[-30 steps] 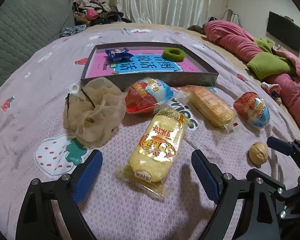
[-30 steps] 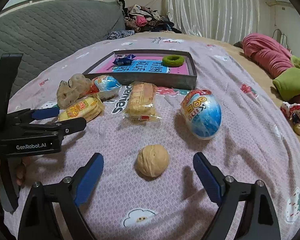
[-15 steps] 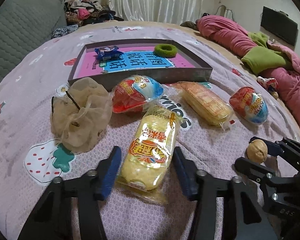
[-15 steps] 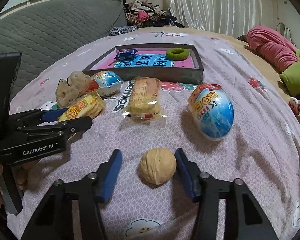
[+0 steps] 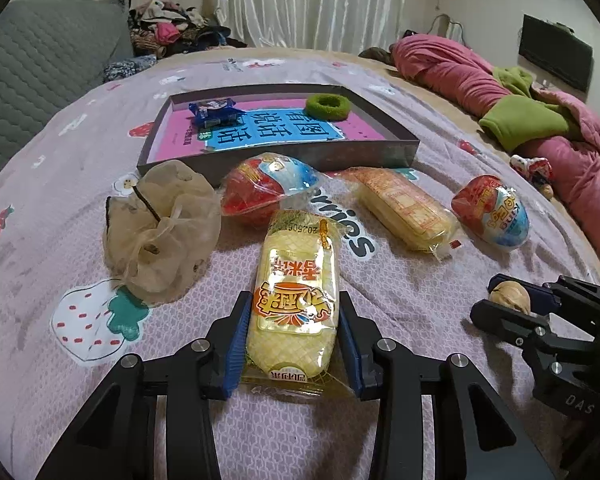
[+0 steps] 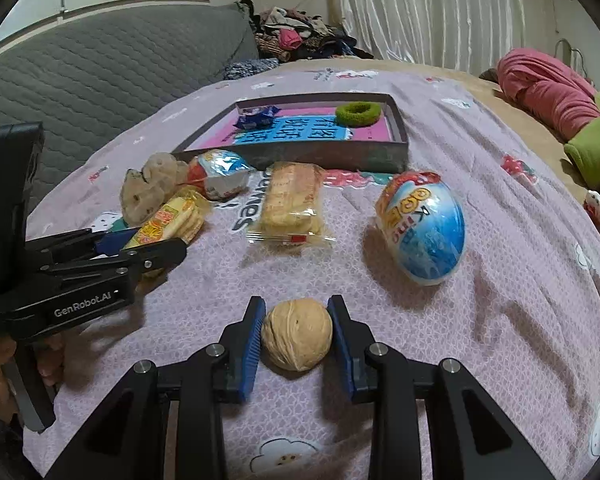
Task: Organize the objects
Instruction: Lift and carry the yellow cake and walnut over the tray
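Note:
My left gripper (image 5: 292, 320) is shut on a yellow snack packet (image 5: 296, 296) that lies on the bed; the packet also shows in the right wrist view (image 6: 168, 220). My right gripper (image 6: 296, 328) is shut on a tan walnut (image 6: 297, 333), which also shows in the left wrist view (image 5: 508, 296). A grey box tray (image 5: 380, 152) with a pink and blue book inside holds a blue wrapper (image 5: 214, 111) and a green hair tie (image 5: 327, 106).
On the bedspread lie a beige mesh scrunchie (image 5: 162, 232), a red-blue egg packet (image 5: 268, 188), a wrapped cake bar (image 5: 404, 208) and a second egg packet (image 6: 424, 228). Pink bedding (image 5: 480, 76) lies at the right, a grey headboard (image 6: 80, 76) at the left.
Both grippers have closed from wide open: the left onto the yellow packet, the right onto the walnut. Both moved slightly forward.

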### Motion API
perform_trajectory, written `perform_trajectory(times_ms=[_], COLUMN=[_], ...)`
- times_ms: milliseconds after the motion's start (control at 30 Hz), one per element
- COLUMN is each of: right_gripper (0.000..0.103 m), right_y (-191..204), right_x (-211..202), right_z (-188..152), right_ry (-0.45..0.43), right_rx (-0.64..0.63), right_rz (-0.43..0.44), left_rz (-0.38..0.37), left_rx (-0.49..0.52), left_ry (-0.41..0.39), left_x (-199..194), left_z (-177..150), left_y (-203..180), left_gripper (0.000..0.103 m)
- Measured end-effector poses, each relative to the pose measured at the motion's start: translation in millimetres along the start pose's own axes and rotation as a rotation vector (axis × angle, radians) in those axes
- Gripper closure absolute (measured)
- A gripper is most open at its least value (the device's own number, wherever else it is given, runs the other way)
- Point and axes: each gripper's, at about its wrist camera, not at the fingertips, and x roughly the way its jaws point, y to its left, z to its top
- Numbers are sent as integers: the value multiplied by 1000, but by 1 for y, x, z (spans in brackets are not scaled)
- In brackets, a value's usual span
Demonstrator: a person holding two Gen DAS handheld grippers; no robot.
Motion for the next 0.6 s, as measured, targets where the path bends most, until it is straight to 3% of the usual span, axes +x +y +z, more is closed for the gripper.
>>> perform_trajectory(times_ms=[600], right_gripper=[70], right_y=[24], right_x=[-10], right_z=[-4], right_ry=[-6], right_rx=[-63], right_rz=[60], left_rz=[48], left_rx=[20], left_ry=[-21], left_x=[-38], left_z=[-23], left_y=[-12], left_gripper=[61])
